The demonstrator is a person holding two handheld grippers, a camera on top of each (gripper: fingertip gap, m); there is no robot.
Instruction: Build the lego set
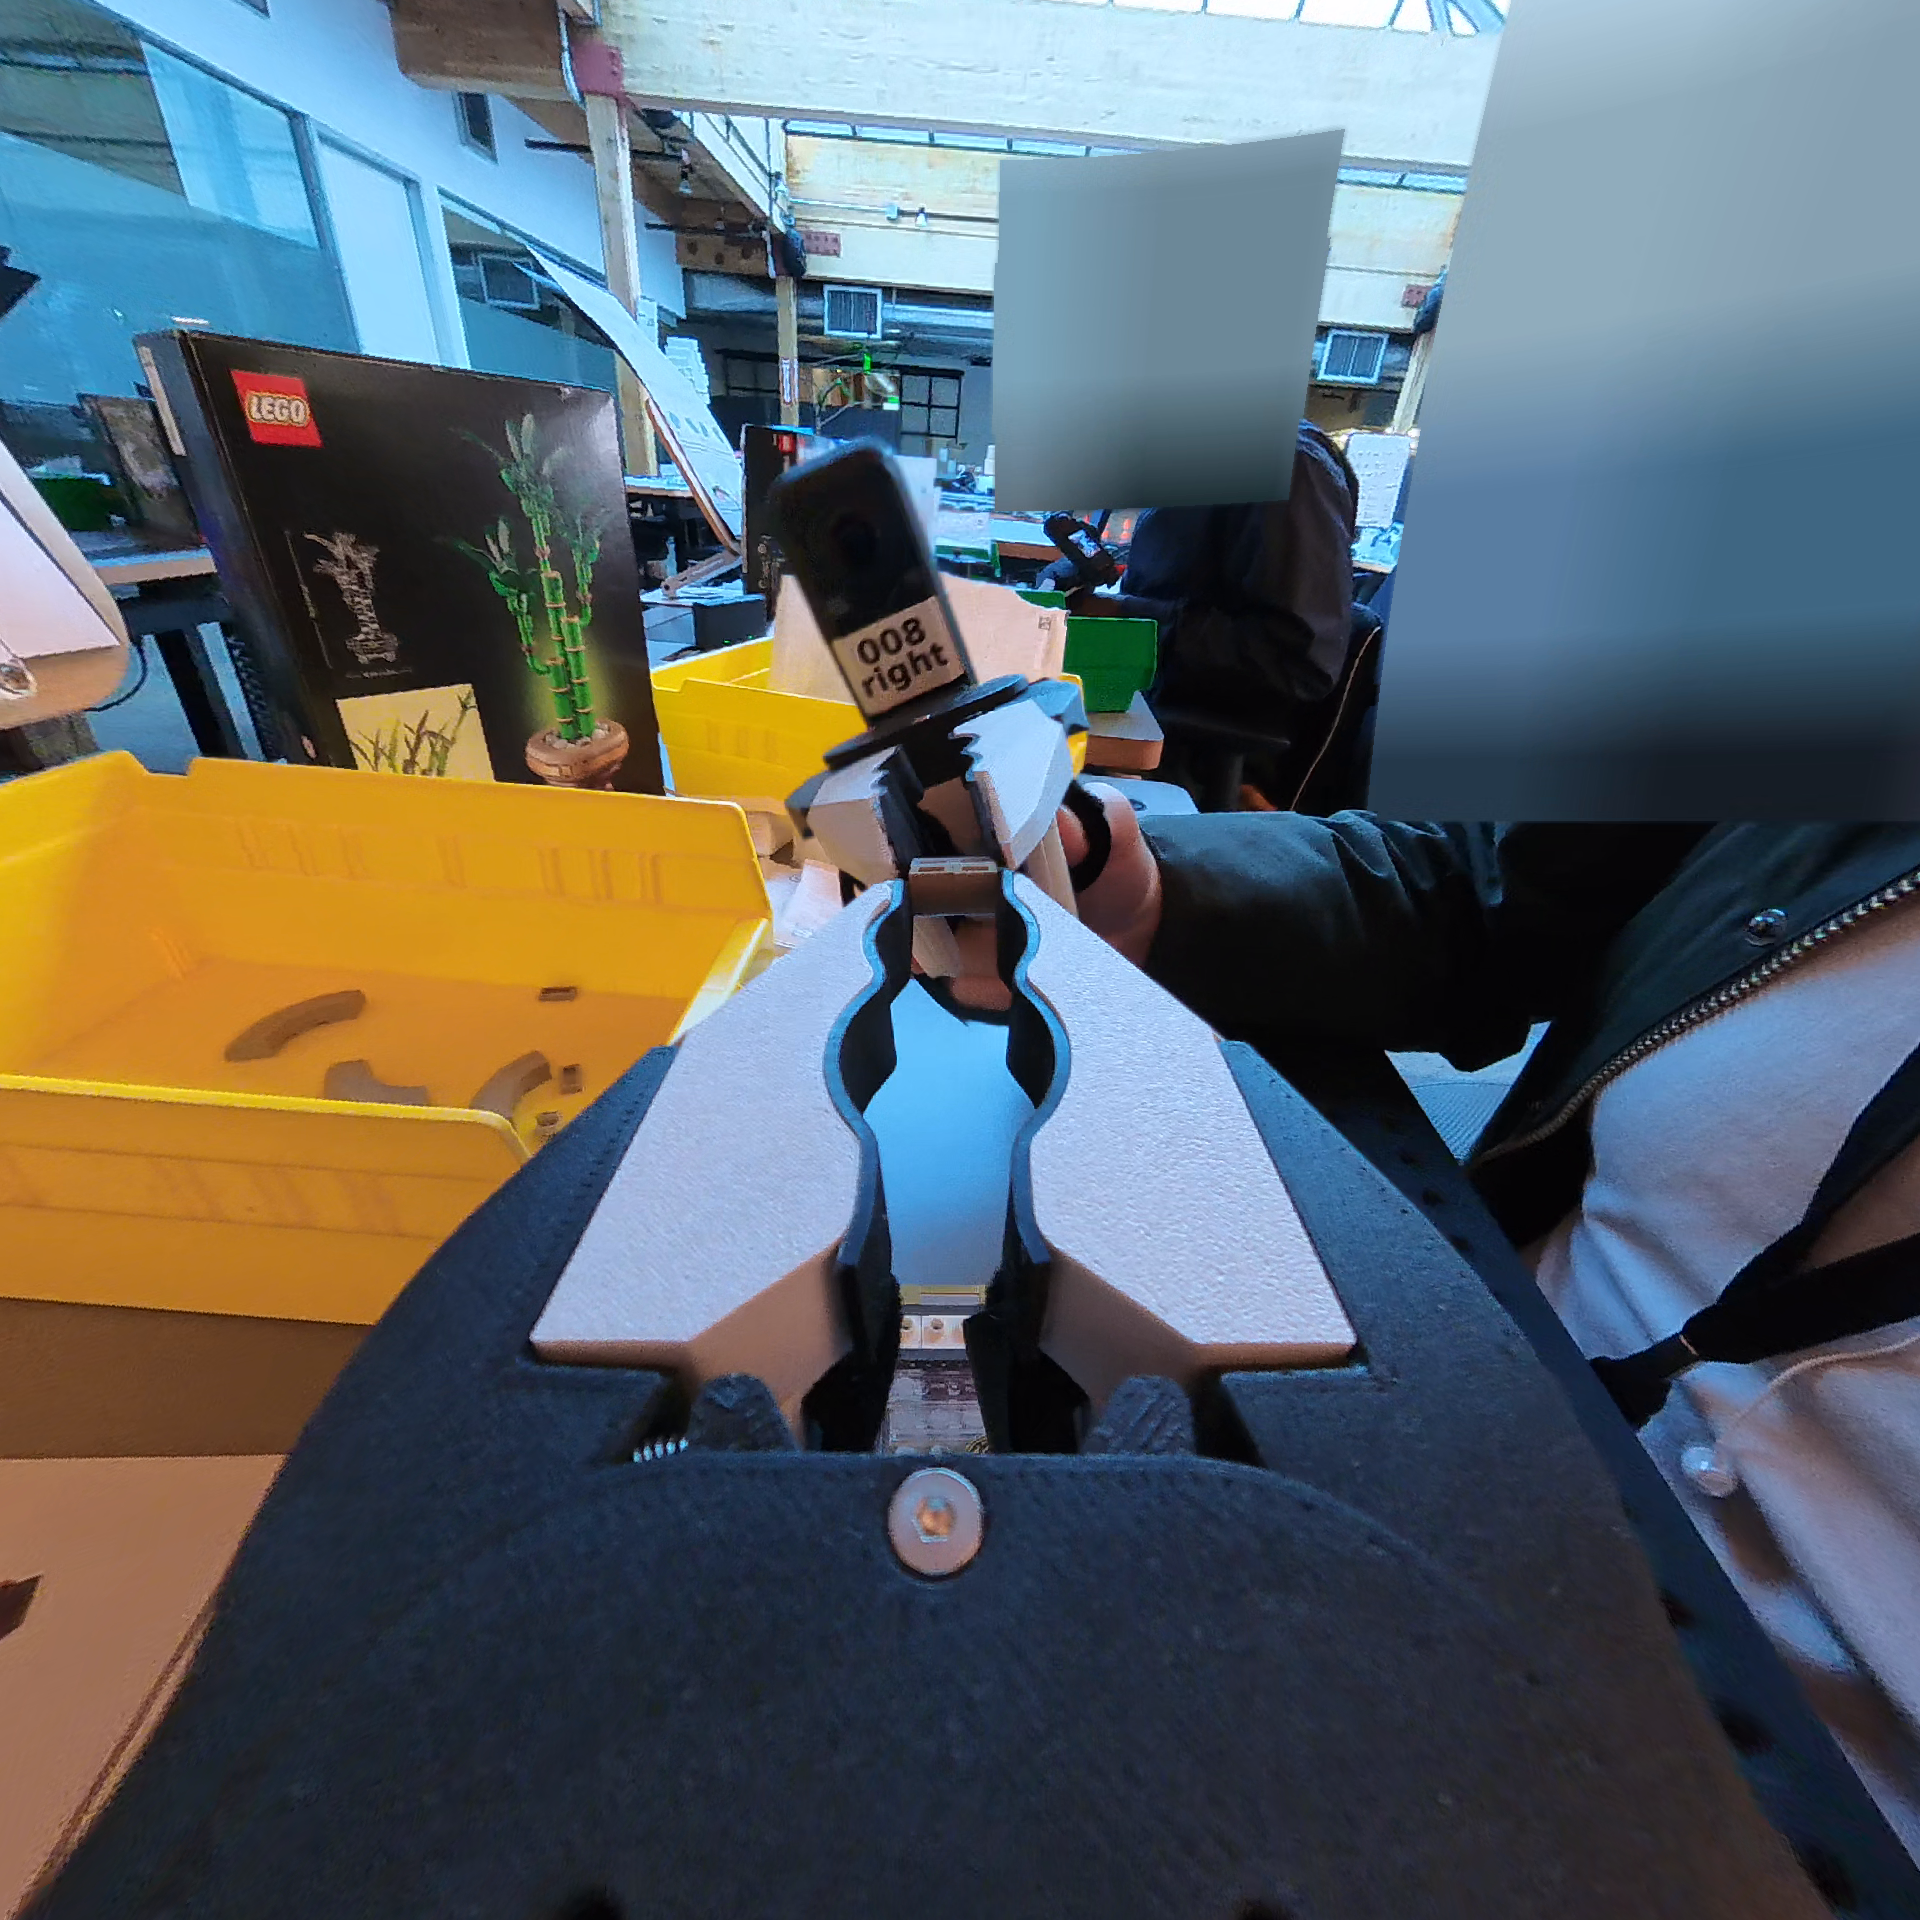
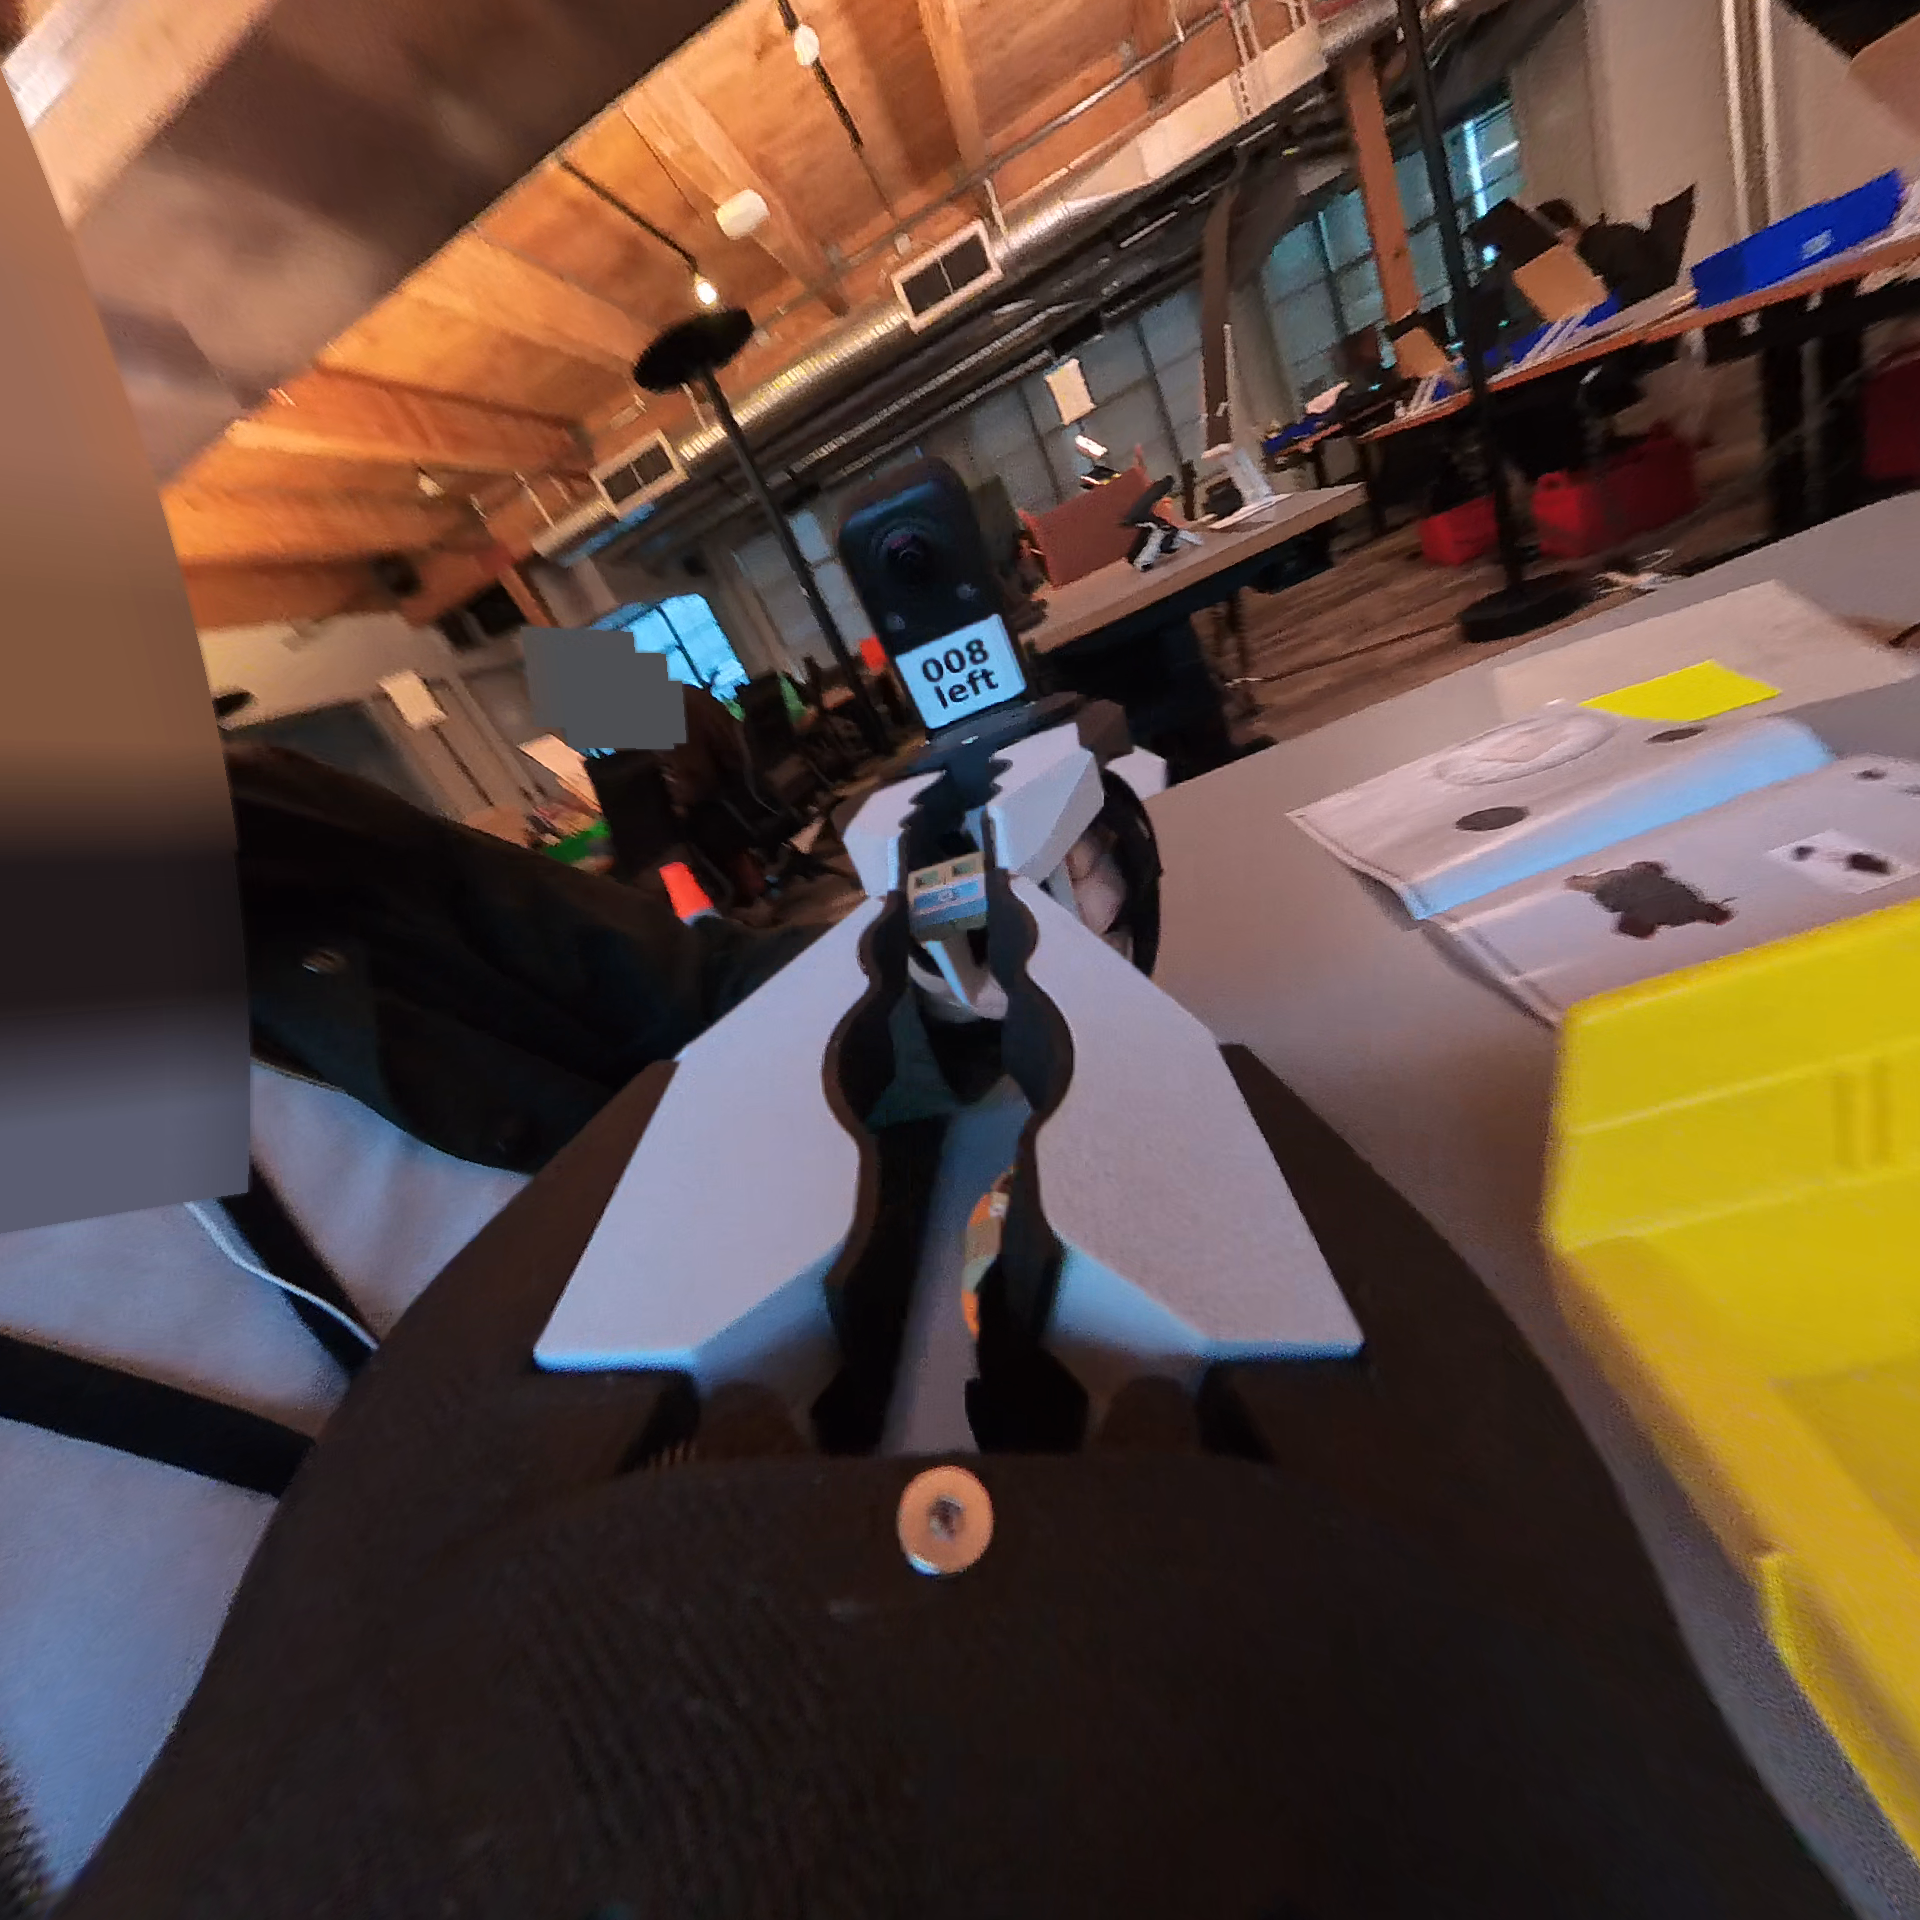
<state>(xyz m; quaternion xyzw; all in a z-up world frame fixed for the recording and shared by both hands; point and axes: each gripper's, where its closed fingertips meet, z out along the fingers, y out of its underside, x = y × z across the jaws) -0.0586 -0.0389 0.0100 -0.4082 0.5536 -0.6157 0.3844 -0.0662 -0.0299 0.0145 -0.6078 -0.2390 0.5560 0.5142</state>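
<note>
I've got both grippers raised tip to tip in front of the person's chest, w/ one small brown lego piece (image 1: 951, 881) pinched between them. In the left wrist view my left gripper (image 1: 951, 896) is closed on the piece's near side; the right gripper (image 1: 940, 795) faces me from just behind it. In the right wrist view my right gripper (image 2: 948, 902) has its tips against the same piece (image 2: 945, 896), which shows a pale blue face from that side. Can't tell which gripper carries the load, or whether it's one brick or two already mated.

Step in hand, I'd say: an in-air hand-off or a press-fit of a small part. Next move calls for keeping both tips aligned, squeezing straight, then letting go w/ one side only. A twist could pop the piece out.

Left of the piece, lower down, sits a yellow bin (image 1: 436, 831) w/ curved brown parts (image 1: 296, 1023) lying loose in it. Behind the bin stands the black set box (image 1: 416, 582) showing a green bamboo plant. On the piece's other side, the right wrist view shows a grey table (image 2: 1351, 997) w/ open instruction sheets (image 2: 1621, 831) and another yellow bin (image 2: 1745, 1195). Room: big workshop, timber ceiling, ducts, other desks, seated ppl farther off.
</note>
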